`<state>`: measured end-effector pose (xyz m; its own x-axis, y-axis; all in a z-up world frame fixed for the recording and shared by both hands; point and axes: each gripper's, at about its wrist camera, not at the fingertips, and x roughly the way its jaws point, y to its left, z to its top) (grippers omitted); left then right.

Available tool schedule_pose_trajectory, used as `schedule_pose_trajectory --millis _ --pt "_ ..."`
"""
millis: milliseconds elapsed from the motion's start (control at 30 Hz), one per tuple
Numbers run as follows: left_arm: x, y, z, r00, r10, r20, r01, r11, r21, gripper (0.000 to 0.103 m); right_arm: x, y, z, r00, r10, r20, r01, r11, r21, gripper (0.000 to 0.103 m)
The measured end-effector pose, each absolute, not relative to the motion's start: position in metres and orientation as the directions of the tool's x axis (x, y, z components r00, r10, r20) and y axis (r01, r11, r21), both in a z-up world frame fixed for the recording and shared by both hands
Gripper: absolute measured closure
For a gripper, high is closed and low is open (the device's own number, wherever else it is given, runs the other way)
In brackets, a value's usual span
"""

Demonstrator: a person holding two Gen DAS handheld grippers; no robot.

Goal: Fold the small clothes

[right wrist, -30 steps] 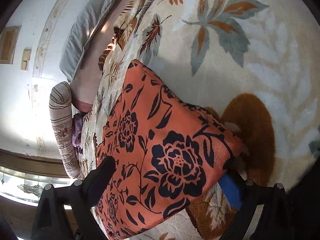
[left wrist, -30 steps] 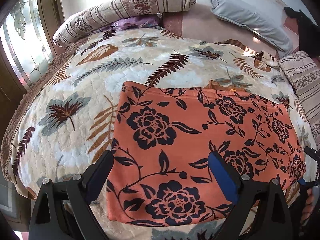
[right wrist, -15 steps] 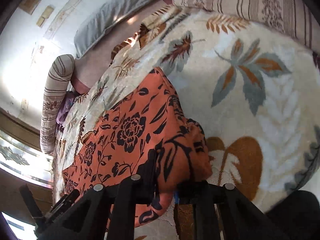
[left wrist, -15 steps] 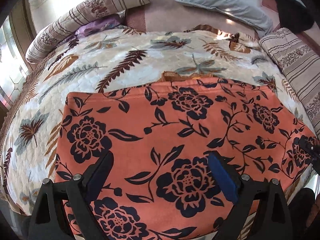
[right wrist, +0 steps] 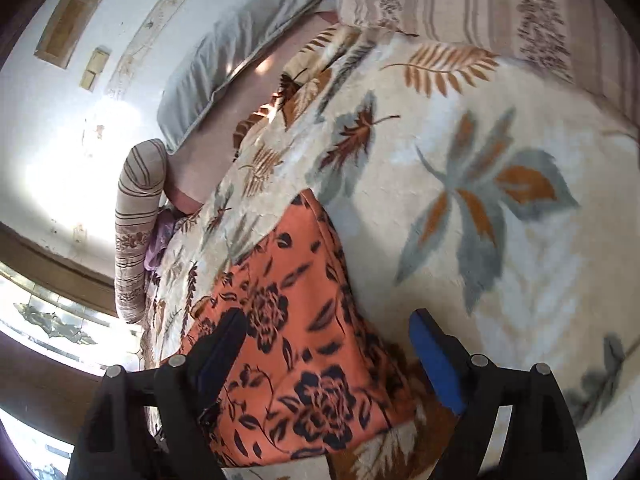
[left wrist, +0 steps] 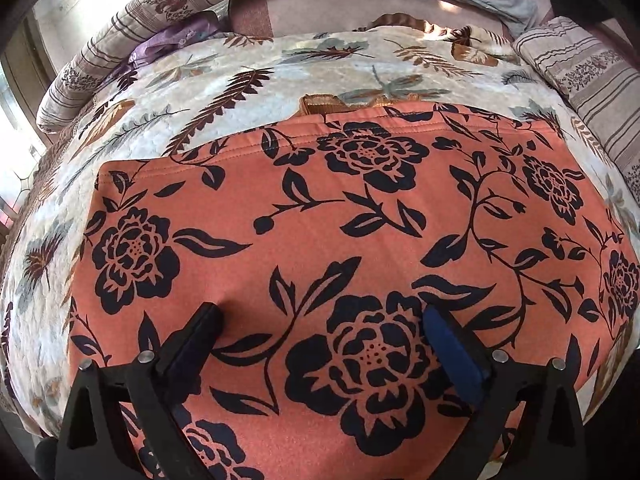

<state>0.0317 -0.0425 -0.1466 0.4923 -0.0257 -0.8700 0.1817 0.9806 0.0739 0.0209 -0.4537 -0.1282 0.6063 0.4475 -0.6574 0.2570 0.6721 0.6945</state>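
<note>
Released since half a second ago, right gripper (right wrist: 326, 330) stands spread over orange floral garment (left wrist: 320, 240), lying flat on quilt (left wrist: 180, 120); left gripper (left wrist: 322, 320) spread above it.

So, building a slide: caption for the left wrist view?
Open left tongs press on the orange floral garment spread flat over a leaf-print bedspread.
</note>
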Motion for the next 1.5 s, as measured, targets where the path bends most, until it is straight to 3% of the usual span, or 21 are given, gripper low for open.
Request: schedule_pose_trajectory --millis 67,233,267,300,333,367,467,567,633,667,767,867,967,1033,1067,1133,1200,1267,1333,1367,1500 --pt "0.03 -0.043 -0.147 0.504 -0.02 -0.864 0.179 0.981 0.081 0.001 0.069 -0.445 -0.138 0.523 0.524 -0.673 0.198 0.693 0.693 0.017" --pt "0.027 -0.041 -0.15 0.51 -0.028 -0.86 0.183 0.98 0.077 0.0 0.16 -0.412 -0.175 0.333 0.539 -0.774 0.151 0.779 0.608 0.02" --pt "0.027 -0.041 -0.15 0.51 -0.032 -0.859 0.187 0.98 0.075 0.0 0.169 -0.404 -0.18 0.303 0.548 -0.78 0.14 0.784 0.605 0.032" --pt "0.027 -0.04 -0.15 0.512 -0.035 -0.859 0.191 0.979 0.073 0.0 0.175 -0.393 -0.178 0.295 0.527 -0.797 0.106 0.811 0.576 0.059" --pt "0.027 -0.039 -0.15 0.513 -0.038 -0.858 0.193 0.979 0.072 0.0 0.18 -0.379 -0.174 0.271 0.489 -0.829 0.06 0.851 0.522 0.075" --pt "0.027 -0.039 -0.15 0.514 -0.04 -0.857 0.193 0.979 0.07 0.0 0.181 -0.367 -0.167 0.268 0.454 -0.85 0.017 0.88 0.475 0.08" --pt "0.027 -0.04 -0.152 0.526 -0.039 -0.85 0.191 0.979 0.073 0.0 0.179 -0.359 -0.158 0.351 0.255 -0.901 0.016 0.961 0.278 0.081" --pt "0.027 -0.041 -0.151 0.52 -0.037 -0.853 0.193 0.978 0.075 0.0 0.177 -0.376 -0.17 0.356 0.247 -0.901 0.095 0.95 0.298 0.073" --pt "0.028 -0.039 -0.15 0.513 -0.045 -0.857 0.194 0.979 0.064 0.0 0.164 -0.382 -0.155 0.398 0.238 -0.886 0.129 0.942 0.311 0.045" --pt "0.028 -0.039 -0.15 0.514 -0.044 -0.857 0.193 0.979 0.065 0.0 0.155 -0.386 -0.144 0.433 0.221 -0.874 0.148 0.939 0.311 0.023" --pt "0.028 -0.04 -0.15 0.509 -0.039 -0.86 0.182 0.981 0.064 0.0 0.111 -0.396 -0.103 0.548 0.216 -0.808 0.182 0.912 0.367 0.022" --pt "0.029 -0.036 -0.142 0.476 -0.047 -0.878 0.171 0.984 0.04 0.0 0.067 -0.382 -0.087 0.561 0.434 -0.705 0.128 0.796 0.592 0.022" --pt "0.013 -0.015 -0.121 0.523 -0.067 -0.85 0.131 0.991 0.002 0.0 0.036 -0.357 -0.119 0.487 0.629 -0.606 0.083 0.657 0.75 0.021" --pt "-0.001 0.005 -0.113 0.556 -0.048 -0.83 0.106 0.994 0.013 0.0 0.023 -0.357 -0.159 0.433 0.611 -0.662 0.187 0.658 0.73 0.021" --pt "-0.005 0.014 -0.116 0.555 -0.009 -0.832 0.086 0.995 0.046 0.0 0.018 -0.365 -0.174 0.448 0.607 -0.657 0.24 0.626 0.742 0.026" --pt "-0.006 0.036 -0.139 0.478 0.067 -0.876 0.038 0.995 0.096 0.0 0.008 -0.375 -0.168 0.514 0.604 -0.609 0.283 0.551 0.785 0.025" --pt "-0.011 0.057 -0.145 0.463 0.02 -0.886 0.005 1.0 0.025 0.0 0.003 -0.37 -0.146 0.558 0.582 -0.592 0.231 0.577 0.784 0.018" --pt "-0.017 0.062 -0.136 0.484 0.058 -0.873 -0.02 0.998 0.055 0.0 0.001 -0.361 -0.139 0.571 0.598 -0.563 0.163 0.589 0.791 0.012" --pt "-0.021 0.069 -0.132 0.503 0.088 -0.86 -0.045 0.996 0.075 0.0 0.002 -0.362 -0.158 0.516 0.539 -0.666 0.244 0.653 0.717 0.012" --pt "-0.021 0.075 -0.136 0.485 0.106 -0.868 -0.064 0.994 0.086 0.0 -0.003 -0.369 -0.169 0.516 0.54 -0.665 0.288 0.622 0.728 0.014" --pt "-0.028 0.113 -0.15 0.404 0.031 -0.914 -0.175 0.984 -0.044 0.0 -0.026 -0.378 -0.147 0.59 0.536 -0.604 0.292 0.556 0.778 0.014"
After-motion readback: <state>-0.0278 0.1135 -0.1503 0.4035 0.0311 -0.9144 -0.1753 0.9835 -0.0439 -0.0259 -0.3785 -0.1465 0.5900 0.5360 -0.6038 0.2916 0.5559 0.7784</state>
